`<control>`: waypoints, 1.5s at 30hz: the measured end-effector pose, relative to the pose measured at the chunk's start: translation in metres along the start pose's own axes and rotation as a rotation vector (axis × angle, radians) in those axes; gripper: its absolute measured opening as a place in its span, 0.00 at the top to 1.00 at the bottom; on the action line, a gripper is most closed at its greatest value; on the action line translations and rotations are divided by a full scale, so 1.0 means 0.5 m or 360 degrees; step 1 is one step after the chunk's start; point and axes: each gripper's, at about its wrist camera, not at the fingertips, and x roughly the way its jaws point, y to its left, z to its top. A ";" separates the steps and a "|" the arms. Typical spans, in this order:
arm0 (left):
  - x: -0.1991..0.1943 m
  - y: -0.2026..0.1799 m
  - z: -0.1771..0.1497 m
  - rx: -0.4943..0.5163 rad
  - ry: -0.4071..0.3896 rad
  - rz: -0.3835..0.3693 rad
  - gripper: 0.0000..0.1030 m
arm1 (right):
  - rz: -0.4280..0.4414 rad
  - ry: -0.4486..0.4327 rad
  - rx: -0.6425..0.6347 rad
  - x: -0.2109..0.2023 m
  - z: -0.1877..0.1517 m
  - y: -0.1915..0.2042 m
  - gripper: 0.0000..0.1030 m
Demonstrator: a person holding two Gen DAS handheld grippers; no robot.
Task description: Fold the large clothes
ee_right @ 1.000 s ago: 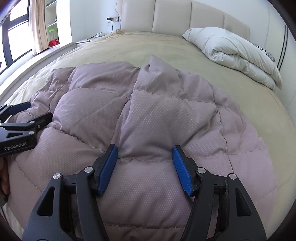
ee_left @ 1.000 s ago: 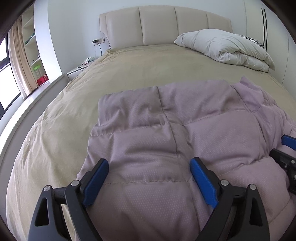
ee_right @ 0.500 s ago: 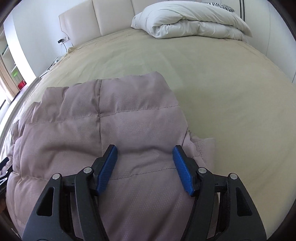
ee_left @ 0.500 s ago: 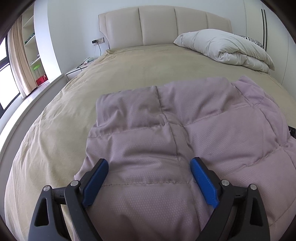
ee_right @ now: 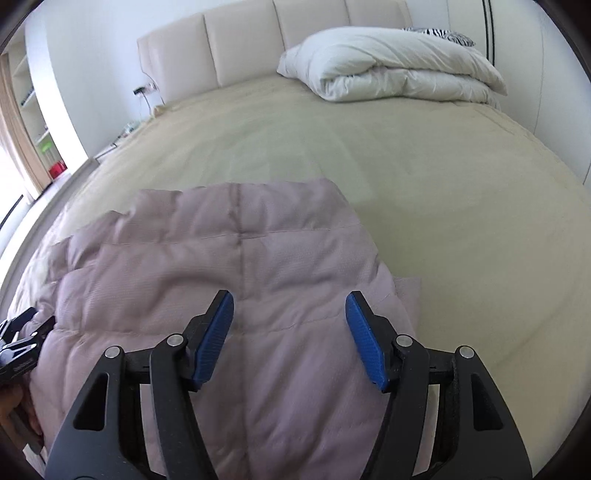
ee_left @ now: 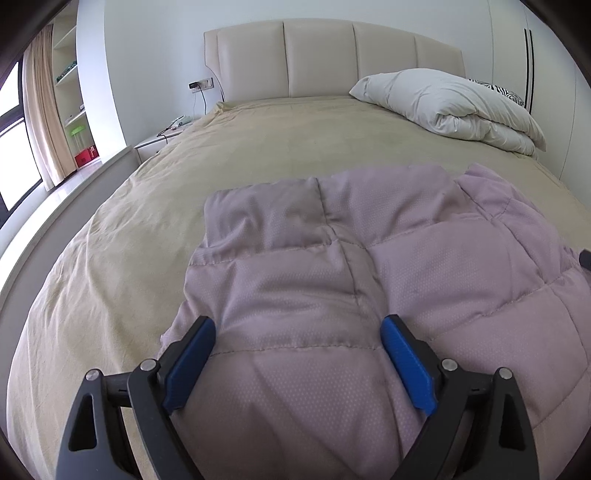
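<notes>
A mauve quilted puffer garment [ee_left: 354, 280] lies folded on the beige bed [ee_left: 258, 147]. It also shows in the right wrist view [ee_right: 229, 258], where a lower layer sticks out at its right edge. My left gripper [ee_left: 297, 332] is open and empty above the garment's near left part. My right gripper [ee_right: 290, 310] is open and empty above the garment's near right part. The left gripper's tip [ee_right: 22, 332] shows at the left edge of the right wrist view.
A folded white duvet [ee_left: 450, 107] with a zebra-print pillow [ee_right: 439, 35] behind it lies at the bed's head, right. A padded headboard [ee_left: 332, 62] stands behind. A nightstand [ee_left: 162, 138], shelves [ee_left: 70, 92] and a window [ee_left: 14, 147] are at the left.
The right gripper has swung right and now faces the garment's right edge and bare bed. The garment's right side looks flatter. The left gripper has barely moved.
</notes>
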 end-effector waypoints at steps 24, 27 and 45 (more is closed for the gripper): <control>-0.096 0.285 -0.078 -0.0582 0.0154 -0.0353 0.00 | 0.0274 -0.0113 0.0270 -0.114 -0.055 -0.170 0.02; -0.062 0.302 -0.087 -0.0695 0.0235 -0.0501 0.00 | 0.0344 0.0032 0.0406 -0.068 -0.045 -0.246 0.02; 0.061 0.263 -0.086 -0.0879 0.0536 -0.1051 0.05 | 0.0913 0.0518 0.0547 0.079 -0.071 -0.284 0.02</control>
